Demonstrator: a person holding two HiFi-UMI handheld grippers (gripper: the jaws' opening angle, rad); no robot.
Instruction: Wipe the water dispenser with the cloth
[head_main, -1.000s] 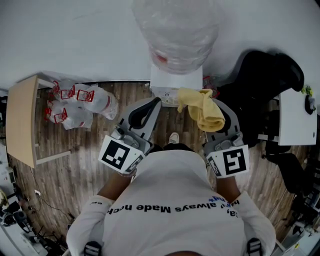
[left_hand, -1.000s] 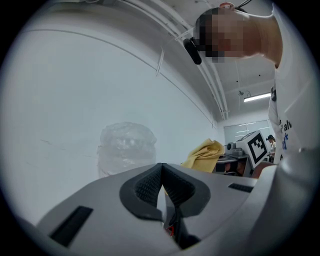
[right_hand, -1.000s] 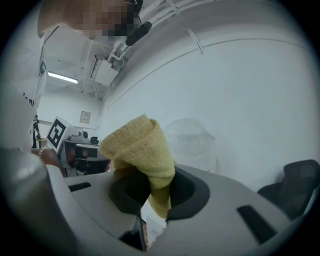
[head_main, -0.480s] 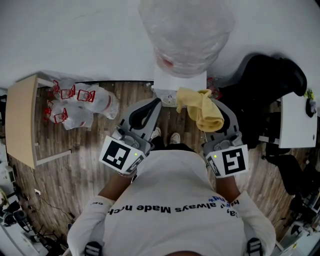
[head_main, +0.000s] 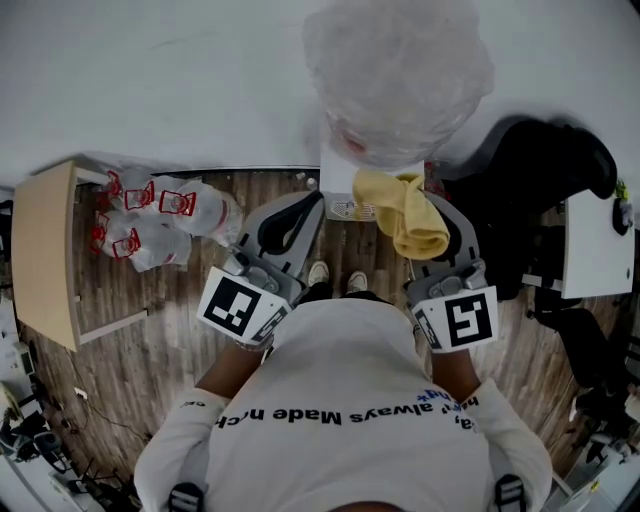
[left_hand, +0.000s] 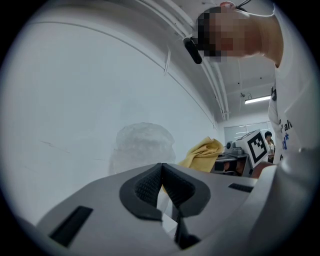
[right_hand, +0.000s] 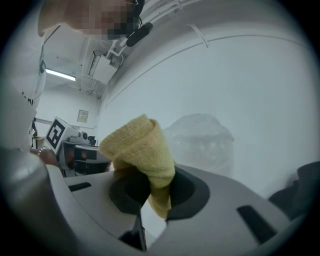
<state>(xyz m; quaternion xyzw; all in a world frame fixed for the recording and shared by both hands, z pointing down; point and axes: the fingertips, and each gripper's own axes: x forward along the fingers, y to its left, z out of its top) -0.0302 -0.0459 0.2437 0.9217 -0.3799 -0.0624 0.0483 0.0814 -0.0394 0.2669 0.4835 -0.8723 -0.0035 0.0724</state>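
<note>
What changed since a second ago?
The person stepped toward the water dispenser: its bottle looks bigger and further right in the head view, and both shoes now show. The right claw still grips the yellow cloth; the left claw stays shut and empty.

Wood-plank floor (head_main: 150, 340), grey-brown. Standing on it:
- white water dispenser (head_main: 345, 185), against the wall
- cluster of clear plastic bags (head_main: 165, 225) (red print), left of the dispenser
- light wooden table (head_main: 40, 255), far left
- pair of shoes (head_main: 318, 272), near the dispenser
- bulky black mass (head_main: 530, 190) (kind unclear), right
</note>
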